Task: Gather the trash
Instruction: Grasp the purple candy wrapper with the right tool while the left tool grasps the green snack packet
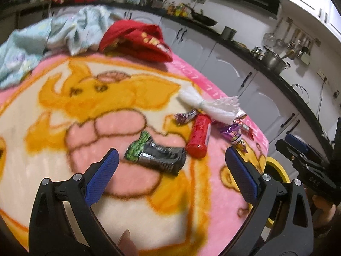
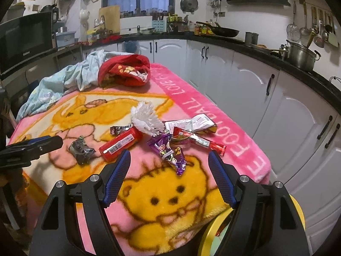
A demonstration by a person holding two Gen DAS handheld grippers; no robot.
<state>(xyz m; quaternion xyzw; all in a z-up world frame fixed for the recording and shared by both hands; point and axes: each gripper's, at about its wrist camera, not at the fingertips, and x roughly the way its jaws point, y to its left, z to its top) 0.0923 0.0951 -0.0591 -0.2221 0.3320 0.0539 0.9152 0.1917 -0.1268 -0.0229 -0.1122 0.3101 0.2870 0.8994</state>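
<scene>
Both grippers hang over the pink cartoon blanket (image 2: 191, 98), jaws spread wide, nothing between the pads. The left gripper (image 1: 170, 164) points at the crumpled dark-and-green wrapper (image 1: 155, 155), which lies just ahead of its fingertips. The right gripper (image 2: 169, 164) frames the purple wrapper (image 2: 170, 151).

Trash sits clustered mid-blanket: red tube packet (image 2: 120, 144) just right of the dark wrapper, white frilly paper (image 2: 147, 118) behind it, red-and-white sachets (image 2: 191, 132) toward the far right. A yellow bin rim (image 2: 213, 232) shows below the near edge of the blanket.

Risks, as judged:
- The plush pile is soft; closing low may pinch blanket along with the wrapper and drag the whole cluster.
- The purple wrapper overlaps the sachets; lifting it may pull a neighbour off the near edge.
- The grippers work near each other, so a collision seems possible.
</scene>
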